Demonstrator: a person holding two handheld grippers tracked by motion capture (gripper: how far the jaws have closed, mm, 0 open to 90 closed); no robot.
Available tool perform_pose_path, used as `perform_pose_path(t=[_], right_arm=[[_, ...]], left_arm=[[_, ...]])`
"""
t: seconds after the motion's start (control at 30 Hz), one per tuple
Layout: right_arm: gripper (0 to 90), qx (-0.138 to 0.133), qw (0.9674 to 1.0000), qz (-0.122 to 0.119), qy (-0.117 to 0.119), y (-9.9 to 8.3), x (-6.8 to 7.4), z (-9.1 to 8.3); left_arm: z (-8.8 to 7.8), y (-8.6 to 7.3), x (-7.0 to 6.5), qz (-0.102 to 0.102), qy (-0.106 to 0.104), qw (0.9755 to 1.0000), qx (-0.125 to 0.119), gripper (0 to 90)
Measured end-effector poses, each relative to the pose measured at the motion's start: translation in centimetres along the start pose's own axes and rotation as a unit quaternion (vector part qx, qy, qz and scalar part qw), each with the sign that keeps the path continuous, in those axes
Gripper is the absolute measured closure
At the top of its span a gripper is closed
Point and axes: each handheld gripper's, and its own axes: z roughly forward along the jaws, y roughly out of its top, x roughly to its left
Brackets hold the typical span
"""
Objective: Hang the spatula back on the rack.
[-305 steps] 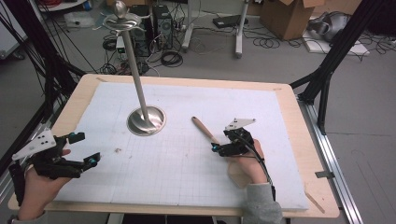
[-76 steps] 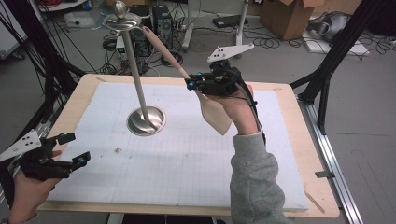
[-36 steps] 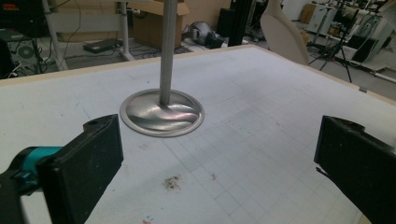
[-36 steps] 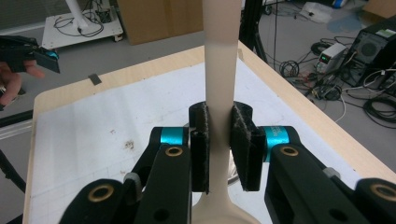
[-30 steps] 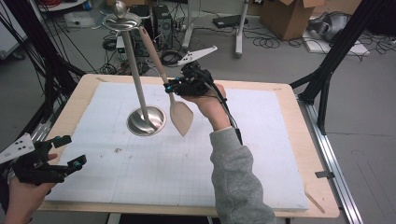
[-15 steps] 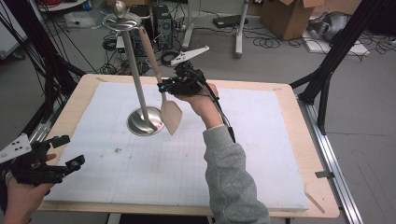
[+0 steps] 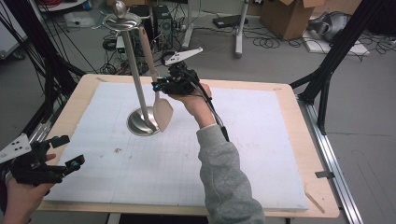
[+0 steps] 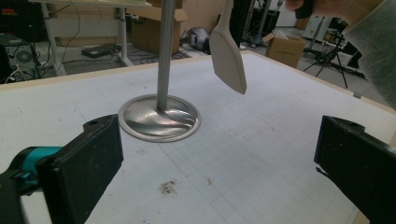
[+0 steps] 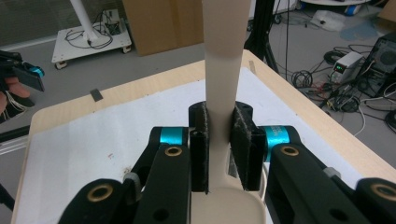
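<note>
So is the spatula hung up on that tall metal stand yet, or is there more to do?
Not yet. Done: the spatula is off the table, clamped by its handle in the right gripper. In hand: it is held upright beside the stand's pole, blade down above the round base. Left: probably hooking the handle's top end onto the ring at the stand's top. The left gripper waits open.

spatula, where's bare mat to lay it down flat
The white mat is bare right of the sleeve, out to the table's wooden rim, and between the left gripper and the sleeve. It is crowded at the stand's base, where the spatula hangs from the right gripper.
</note>
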Motion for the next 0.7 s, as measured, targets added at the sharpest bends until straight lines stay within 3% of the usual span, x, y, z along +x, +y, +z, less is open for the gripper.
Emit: perform_pose_path(t=[0.53, 0.7], right_arm=[[76.1, -0.007, 0.9999, -0.008, -0.001, -0.12, 0.09, 0.61], [66.1, -0.002, 0.9998, -0.017, -0.011, -0.28, 0.38, 0.53]], left_arm=[[0.09, -0.13, -0.11, 0.002, 0.001, 1.0000, 0.004, 1.7], [0.12, -0.09, -0.14, 0.003, 0.000, 1.0000, 0.003, 1.7]])
